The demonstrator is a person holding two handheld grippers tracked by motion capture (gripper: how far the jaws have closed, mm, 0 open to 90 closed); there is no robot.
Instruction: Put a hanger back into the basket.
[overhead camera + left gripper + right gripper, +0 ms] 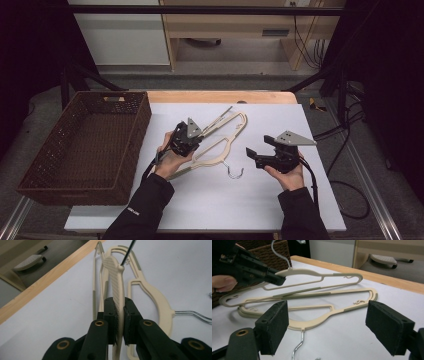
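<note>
A cream plastic hanger (116, 277) stands tilted, lifted off the white sheet, with my left gripper (119, 302) shut on its flat shoulder near the neck. In the right gripper view the same hanger (312, 277) hangs above the others, clamped by the left gripper (279, 278), its wire hook pointing up. More cream hangers (215, 147) lie stacked on the sheet; one shows a metal hook (235, 172). My left gripper (194, 141) is at their left end. My right gripper (260, 146) hovers to their right, open, with nothing between its wide-apart pads (274, 322).
A brown wicker basket (142, 125) stands at the table's left. The white sheet (225, 200) covers the tabletop, with a wooden edge (220, 96) at the far side. Cables trail off the right side onto the floor.
</note>
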